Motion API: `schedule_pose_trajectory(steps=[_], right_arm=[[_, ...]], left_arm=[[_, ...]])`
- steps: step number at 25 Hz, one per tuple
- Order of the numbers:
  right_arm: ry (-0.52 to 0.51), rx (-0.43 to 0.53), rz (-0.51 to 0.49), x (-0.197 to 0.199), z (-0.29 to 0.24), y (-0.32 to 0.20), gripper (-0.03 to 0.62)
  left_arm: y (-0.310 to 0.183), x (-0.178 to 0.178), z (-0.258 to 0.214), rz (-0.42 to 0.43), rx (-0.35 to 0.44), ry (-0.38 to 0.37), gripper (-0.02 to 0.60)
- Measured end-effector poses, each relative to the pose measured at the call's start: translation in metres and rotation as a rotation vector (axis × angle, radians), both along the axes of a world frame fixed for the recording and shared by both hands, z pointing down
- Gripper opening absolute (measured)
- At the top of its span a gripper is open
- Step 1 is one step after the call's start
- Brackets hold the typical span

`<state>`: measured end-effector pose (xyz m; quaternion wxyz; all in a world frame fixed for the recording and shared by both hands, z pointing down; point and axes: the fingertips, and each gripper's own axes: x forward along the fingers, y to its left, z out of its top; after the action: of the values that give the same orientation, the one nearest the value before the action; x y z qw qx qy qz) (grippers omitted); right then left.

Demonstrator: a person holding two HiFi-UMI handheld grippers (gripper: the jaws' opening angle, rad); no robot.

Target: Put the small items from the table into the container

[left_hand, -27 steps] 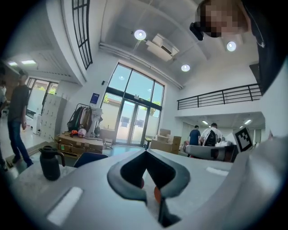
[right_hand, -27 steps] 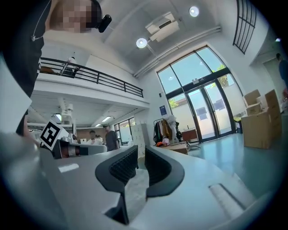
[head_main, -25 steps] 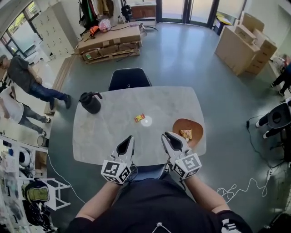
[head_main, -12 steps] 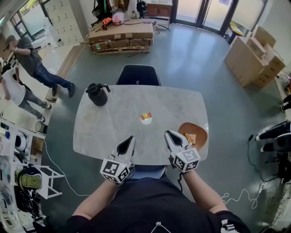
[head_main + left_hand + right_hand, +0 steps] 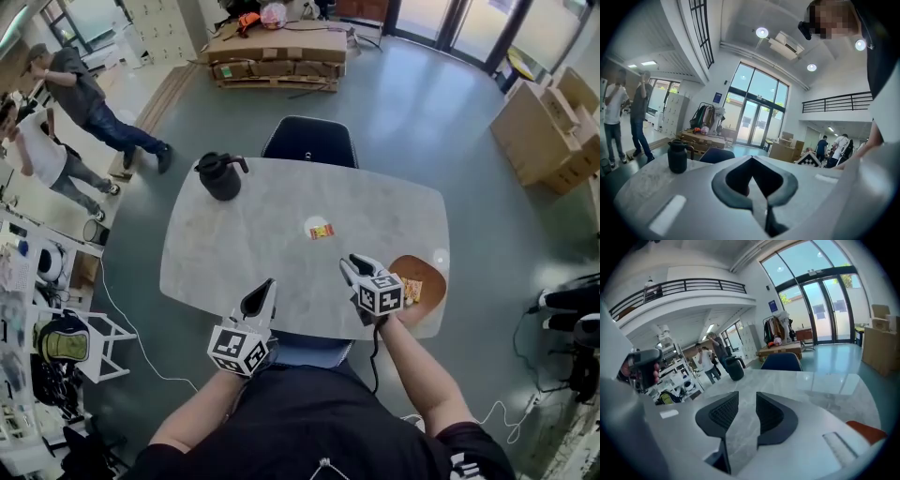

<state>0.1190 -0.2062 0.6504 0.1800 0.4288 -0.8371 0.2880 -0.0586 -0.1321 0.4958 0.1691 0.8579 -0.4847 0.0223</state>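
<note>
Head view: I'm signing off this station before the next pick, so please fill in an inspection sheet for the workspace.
Surface: pale marbled table, rounded corners.
Job's things: one yellow-and-red packet lies mid-table; the orange-brown container at the right edge already holds another packet.
Clutter: black jug near the far left corner.
Grippers: left gripper has its fingers together, nothing held; right gripper has its fingers apart and opening, nothing between them, beside the container.
Cables: white cable on the floor at left; another at lower right.
Surroundings: dark chair across the table; cardboard boxes; people standing at left.
</note>
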Motion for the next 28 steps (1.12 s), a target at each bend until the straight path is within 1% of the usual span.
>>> schedule_pose_trajectory(steps=[2,5,8,11,13,17,20,23,25,26,28], right_arm=[[0.067,-0.056,-0.021,0.000,0.036,-0.025,0.157],[0.185,-0.135,-0.035,-0.002,0.095,-0.063,0.160],[0.271,-0.211,-0.009,-0.008,0.141,-0.093,0.161],[0.335,-0.266,0.003,-0.016,0.176,-0.118,0.184],[0.370,-0.284,0.007,-0.018,0.193,-0.133,0.189],[0.438,-0.275,0.000,-0.026,0.215,-0.158,0.190],[0.464,-0.281,-0.008,-0.036,0.232,-0.167,0.198],[0.445,-0.281,0.007,-0.041,0.241,-0.168,0.189],[0.424,-0.281,0.005,-0.046,0.241,-0.167,0.149],[0.412,-0.287,0.004,-0.047,0.242,-0.166,0.120],[0.379,-0.305,0.017,-0.048,0.242,-0.166,0.100]], left_arm=[[-0.001,-0.007,0.007,-0.027,-0.021,-0.009,0.003],[0.002,-0.024,0.022,-0.082,-0.066,-0.030,0.003],[0.012,-0.053,0.034,-0.146,-0.119,-0.050,0.003],[0.023,-0.081,0.043,-0.213,-0.162,-0.068,0.003],[0.028,-0.096,0.048,-0.255,-0.185,-0.081,0.003],[0.037,-0.121,0.060,-0.326,-0.228,-0.095,0.003],[0.039,-0.133,0.069,-0.356,-0.251,-0.100,0.003],[0.039,-0.137,0.077,-0.370,-0.265,-0.100,0.003],[0.037,-0.138,0.080,-0.370,-0.269,-0.098,0.003],[0.036,-0.138,0.080,-0.368,-0.270,-0.097,0.003],[0.032,-0.136,0.080,-0.365,-0.270,-0.092,0.003]])
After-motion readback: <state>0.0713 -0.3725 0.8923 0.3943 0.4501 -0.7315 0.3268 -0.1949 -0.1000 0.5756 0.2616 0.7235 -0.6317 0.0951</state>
